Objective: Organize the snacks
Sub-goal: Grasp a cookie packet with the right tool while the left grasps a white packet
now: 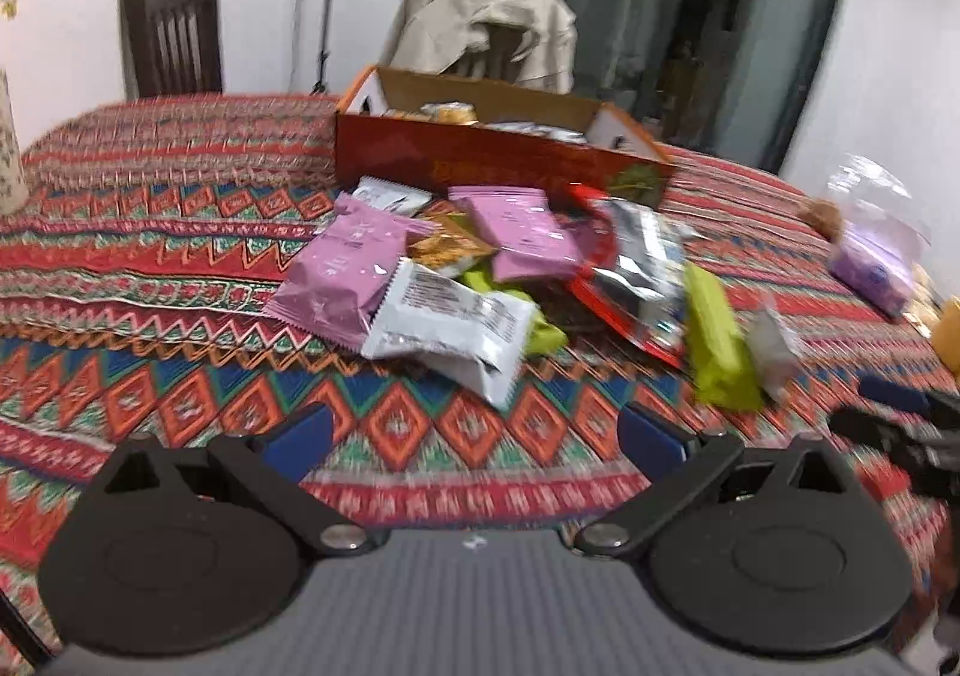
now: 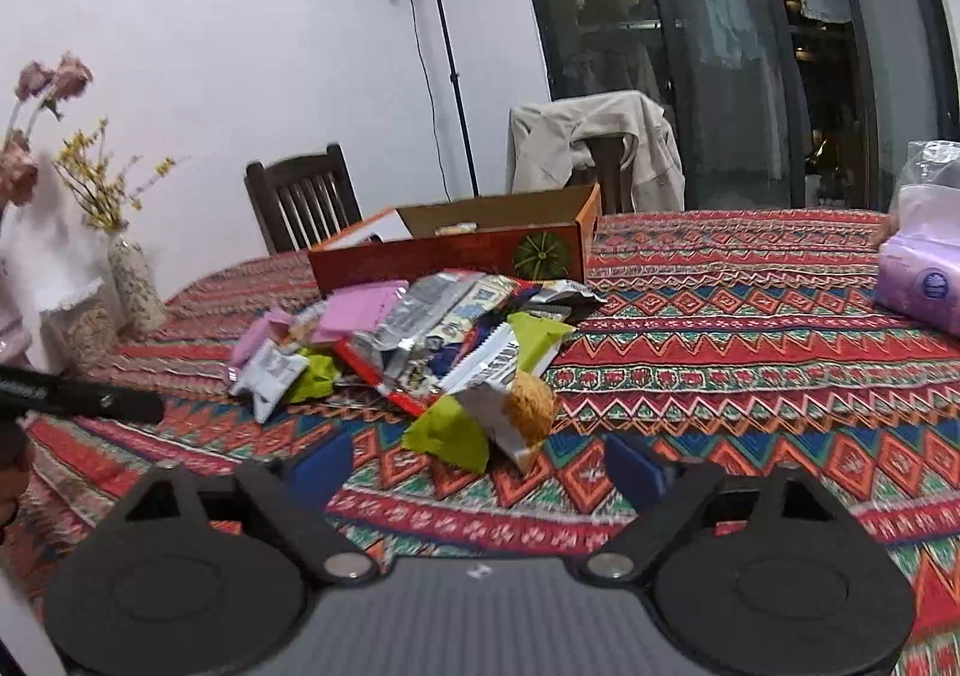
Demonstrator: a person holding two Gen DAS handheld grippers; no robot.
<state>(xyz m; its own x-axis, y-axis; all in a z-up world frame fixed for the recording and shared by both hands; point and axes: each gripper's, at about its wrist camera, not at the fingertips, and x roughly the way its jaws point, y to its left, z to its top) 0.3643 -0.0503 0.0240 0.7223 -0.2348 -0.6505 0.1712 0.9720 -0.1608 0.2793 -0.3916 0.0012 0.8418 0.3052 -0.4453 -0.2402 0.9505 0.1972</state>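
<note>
A heap of snack packets [image 1: 480, 280] lies on the patterned tablecloth [image 1: 180, 232]: pink, white, silver, green and red wrappers. Behind the heap stands an open red cardboard box [image 1: 498, 148] with a few snacks inside. My left gripper [image 1: 474, 436] hovers just short of the heap, open, nothing between its blue pads. In the right wrist view the same heap [image 2: 408, 340] and box [image 2: 456, 250] appear. My right gripper [image 2: 480, 466] is open, and a packet showing a round golden snack [image 2: 522, 412] lies just beyond its pads, beside a green packet [image 2: 450, 436].
A purple tissue pack [image 2: 918, 286] under a clear plastic bag sits on the right of the table. Vases with flowers [image 2: 129, 274] stand at the left edge. Two dark chairs [image 2: 300, 202] are behind the table, one draped with a beige jacket [image 2: 600, 142]. A light stand [image 2: 444, 58] rises by the wall.
</note>
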